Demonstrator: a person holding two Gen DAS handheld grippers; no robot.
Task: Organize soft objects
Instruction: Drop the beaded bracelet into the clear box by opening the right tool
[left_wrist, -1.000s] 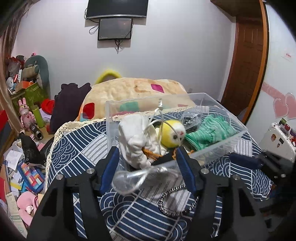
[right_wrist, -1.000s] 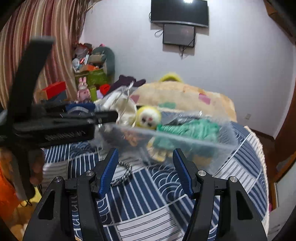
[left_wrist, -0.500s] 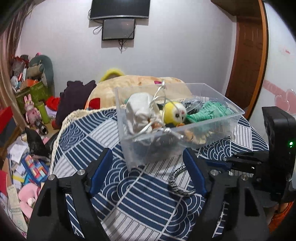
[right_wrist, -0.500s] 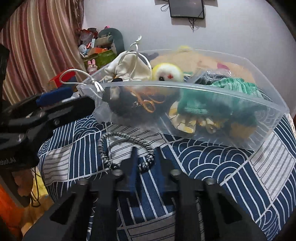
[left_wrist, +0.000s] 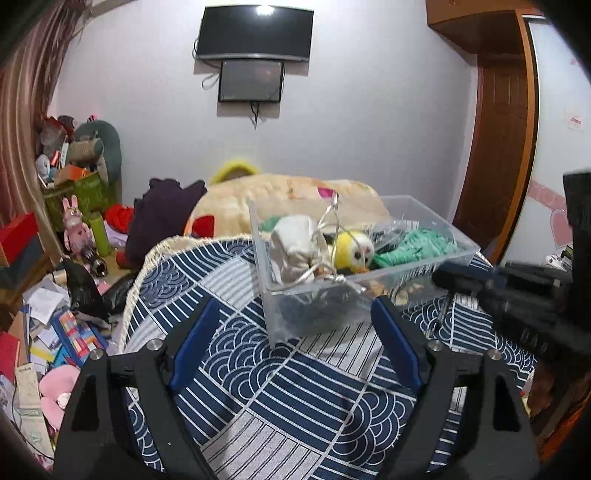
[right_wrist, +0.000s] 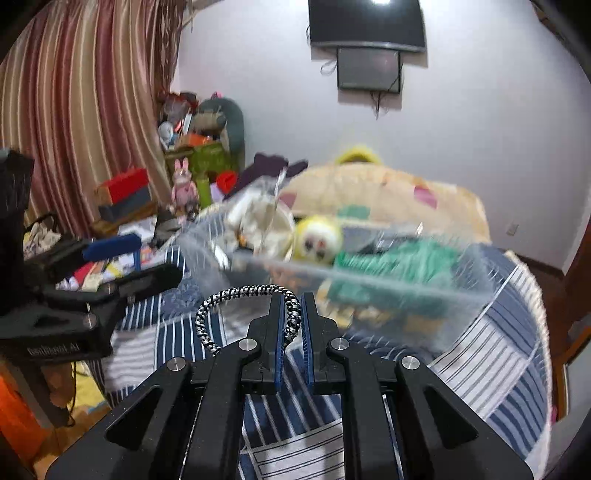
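A cluttered bedroom with a wall-mounted screen (left_wrist: 255, 35) frames a bed covered by a navy wave-patterned spread (left_wrist: 295, 387). On it sits a clear plastic bin (left_wrist: 369, 295) holding a white cloth pouch (left_wrist: 295, 247), a yellow plush (left_wrist: 352, 251) and green knitwear (left_wrist: 413, 245). The left hand-held gripper (left_wrist: 291, 343) hangs wide open and empty, near the bin. The right hand-held gripper (right_wrist: 291, 321) is clamped on a black-and-white braided cord (right_wrist: 236, 299), lifted just in front of the bin.
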